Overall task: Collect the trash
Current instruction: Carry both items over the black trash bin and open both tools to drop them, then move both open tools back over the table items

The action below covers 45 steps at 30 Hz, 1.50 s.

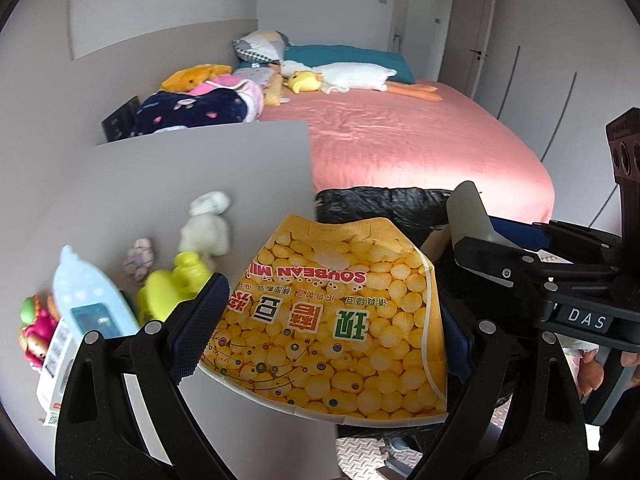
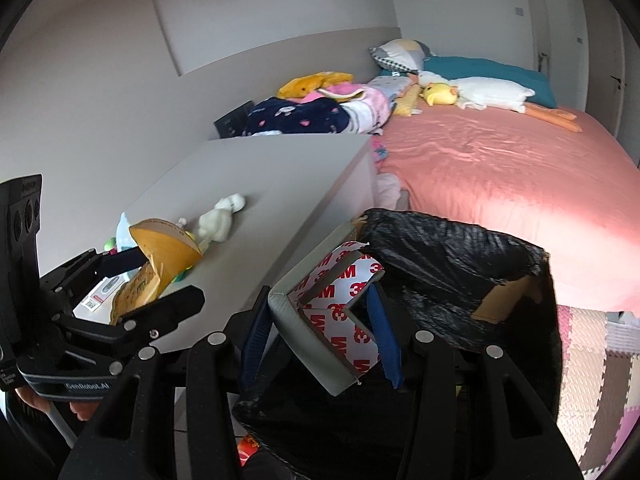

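Observation:
A yellow paper cup printed with soybeans lies tipped between the blue pads of my left gripper, which is shut on it over the edge of a grey cabinet top. In the right wrist view the same cup shows in the left gripper. My right gripper is shut on a grey foam corner guard with red-and-white 3M backing. It hangs over a cardboard box lined with a black trash bag. From the left wrist, the guard and bag sit to the right.
On the cabinet top lie a white plush toy, a yellow-green toy, a light blue device and small figures. Behind stands a bed with a pink cover, pillows and stuffed animals. Foam floor mats lie at the right.

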### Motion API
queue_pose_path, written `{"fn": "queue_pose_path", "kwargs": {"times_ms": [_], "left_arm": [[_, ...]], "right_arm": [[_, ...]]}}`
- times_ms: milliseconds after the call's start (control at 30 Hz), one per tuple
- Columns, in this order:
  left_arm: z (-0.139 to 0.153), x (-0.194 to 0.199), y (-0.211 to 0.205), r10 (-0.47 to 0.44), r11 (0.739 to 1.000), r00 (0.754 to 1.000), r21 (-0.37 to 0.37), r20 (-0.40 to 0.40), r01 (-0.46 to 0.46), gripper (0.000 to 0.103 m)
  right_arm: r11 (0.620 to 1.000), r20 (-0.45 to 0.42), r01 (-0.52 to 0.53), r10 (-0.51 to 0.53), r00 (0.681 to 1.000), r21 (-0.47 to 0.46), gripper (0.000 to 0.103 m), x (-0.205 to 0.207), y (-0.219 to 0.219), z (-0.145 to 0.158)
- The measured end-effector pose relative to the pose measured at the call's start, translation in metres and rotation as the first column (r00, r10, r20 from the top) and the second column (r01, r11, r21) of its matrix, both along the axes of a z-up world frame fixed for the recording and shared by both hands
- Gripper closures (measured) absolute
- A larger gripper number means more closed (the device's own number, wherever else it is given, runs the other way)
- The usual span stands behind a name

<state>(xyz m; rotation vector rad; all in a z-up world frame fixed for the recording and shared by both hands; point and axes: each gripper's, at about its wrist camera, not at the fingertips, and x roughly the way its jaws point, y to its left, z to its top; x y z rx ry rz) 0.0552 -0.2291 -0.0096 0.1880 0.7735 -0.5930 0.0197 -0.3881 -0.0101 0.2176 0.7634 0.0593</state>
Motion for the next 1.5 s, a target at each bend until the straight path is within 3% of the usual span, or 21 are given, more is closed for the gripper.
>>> {"fn": "queue_pose_path", "kwargs": {"times_ms": [867,900,933,1000,1500], "left_arm": [[-0.011,0.012,-0.08,-0.129,0.992,0.99,0.0,-0.053,0.129,0.012],[-0.011,0.014,-0.082,-0.132,0.991,0.989,0.001,-0.062,0.133,0.011],[-0.011,0.016,-0.083,-0.124,0.992,0.99,0.009,-0.064,0.125,0.006],[-0.012,0.018,-0.087,-0.094,0.995,0.994,0.033,-0.059,0.096,0.006],[-0.013,0.019,-0.085,-0.084,0.996,0.994,0.025,-0.076,0.087,0.006]], "right_arm": [[0.981,-0.018,0.195,-0.195,0.981,-0.009,0.053,-0.013,-0.082,0.002],[0.98,-0.023,0.199,-0.2,0.98,-0.015,0.051,-0.013,-0.084,0.003],[0.977,-0.023,0.211,-0.211,0.977,-0.02,0.041,-0.013,-0.086,0.004],[0.968,-0.01,0.249,-0.249,0.968,-0.026,0.023,-0.015,-0.091,0.007],[0.967,0.005,0.252,-0.252,0.968,-0.027,0.022,-0.018,-0.09,0.01]]}}
